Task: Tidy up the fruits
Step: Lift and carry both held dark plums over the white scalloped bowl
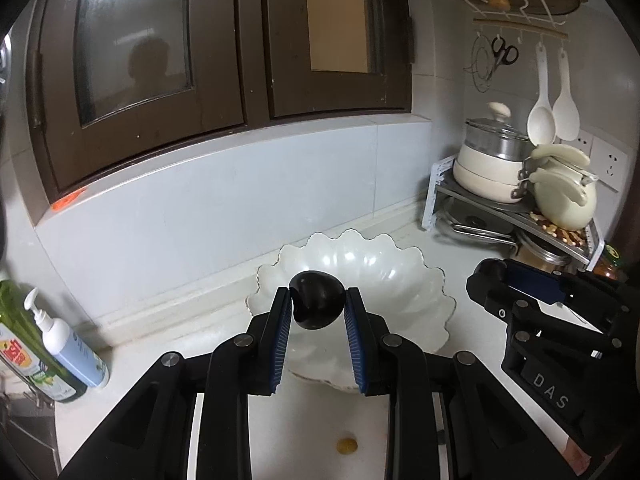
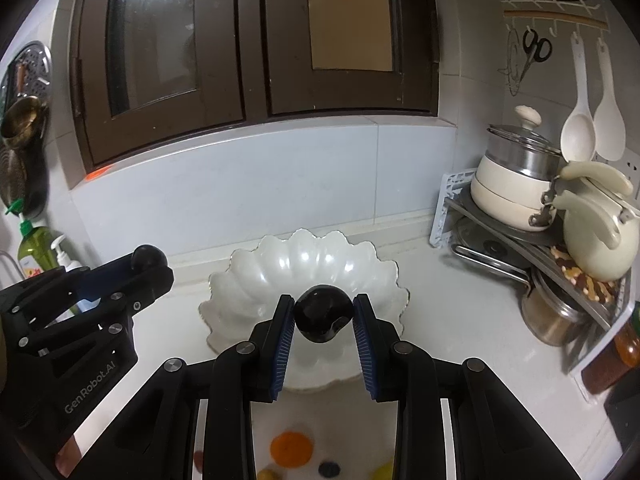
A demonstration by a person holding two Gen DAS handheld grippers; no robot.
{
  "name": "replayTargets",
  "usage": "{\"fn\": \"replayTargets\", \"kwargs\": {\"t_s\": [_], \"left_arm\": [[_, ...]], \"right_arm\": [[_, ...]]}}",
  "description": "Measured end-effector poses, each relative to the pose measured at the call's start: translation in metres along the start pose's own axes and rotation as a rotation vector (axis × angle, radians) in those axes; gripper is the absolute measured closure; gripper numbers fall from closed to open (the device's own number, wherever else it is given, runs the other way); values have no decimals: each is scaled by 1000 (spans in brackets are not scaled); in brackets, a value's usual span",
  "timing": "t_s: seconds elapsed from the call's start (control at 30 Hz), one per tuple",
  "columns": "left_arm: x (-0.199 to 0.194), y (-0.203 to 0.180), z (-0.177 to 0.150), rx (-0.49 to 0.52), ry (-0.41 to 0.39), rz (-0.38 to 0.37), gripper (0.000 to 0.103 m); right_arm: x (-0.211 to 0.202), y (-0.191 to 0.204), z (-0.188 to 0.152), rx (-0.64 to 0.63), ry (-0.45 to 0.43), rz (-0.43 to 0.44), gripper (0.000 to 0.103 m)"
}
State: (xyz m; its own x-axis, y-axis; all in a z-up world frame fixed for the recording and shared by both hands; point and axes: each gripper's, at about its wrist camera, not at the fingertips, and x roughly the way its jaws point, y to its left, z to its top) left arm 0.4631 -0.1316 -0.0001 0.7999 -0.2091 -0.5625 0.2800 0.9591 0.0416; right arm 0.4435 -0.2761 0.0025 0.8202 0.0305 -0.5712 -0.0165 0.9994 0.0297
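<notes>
Nearest, at 6 o'clock under the right tongs: loose fruit on the bench [image 2: 460, 336], an orange one [image 2: 291, 449] plus smaller dark and yellow pieces (blurred, can't ID). That reads as the unsorted pile.

Left tongs [image 1: 318, 308] are clamped on a dark plum [image 1: 317, 300], pinched across its widest part so it can't roll out. Right tongs [image 2: 324, 314] grip a second dark plum [image 2: 323, 313] the same way. Each view shows the other gripper side-on: right at 3 o'clock from the left camera, left at 9 o'clock from the right camera, its fruit poking past the tips.

Both plums hang clear of the bench, just short of the white scalloped bowl [image 1: 424, 280] at 12 o'clock. The bowl is empty and looks like the drop target, so I'd judge this the carry leg, release not yet done.

Beyond, at 2 o'clock: corner rack [image 2: 496, 232] with stacked pots, well apart (no conflict). Soap bottles [image 1: 68, 340] at 9 o'clock, also clear.
</notes>
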Motion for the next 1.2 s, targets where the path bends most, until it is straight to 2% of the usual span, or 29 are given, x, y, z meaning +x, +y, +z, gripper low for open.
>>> {"fn": "replayTargets", "kwargs": {"t_s": [0.27,0.8,1.2], "left_arm": [[32,0,22,30,52,17,75],[122,5,49,4,236,5,75],[180,1,48,39,347,21,75]], "right_arm": [[31,-6,24,-9,29,15,72],[124,-23,51,-1,245,58,72],[195,-28,56,-19,401,23,72]]}}
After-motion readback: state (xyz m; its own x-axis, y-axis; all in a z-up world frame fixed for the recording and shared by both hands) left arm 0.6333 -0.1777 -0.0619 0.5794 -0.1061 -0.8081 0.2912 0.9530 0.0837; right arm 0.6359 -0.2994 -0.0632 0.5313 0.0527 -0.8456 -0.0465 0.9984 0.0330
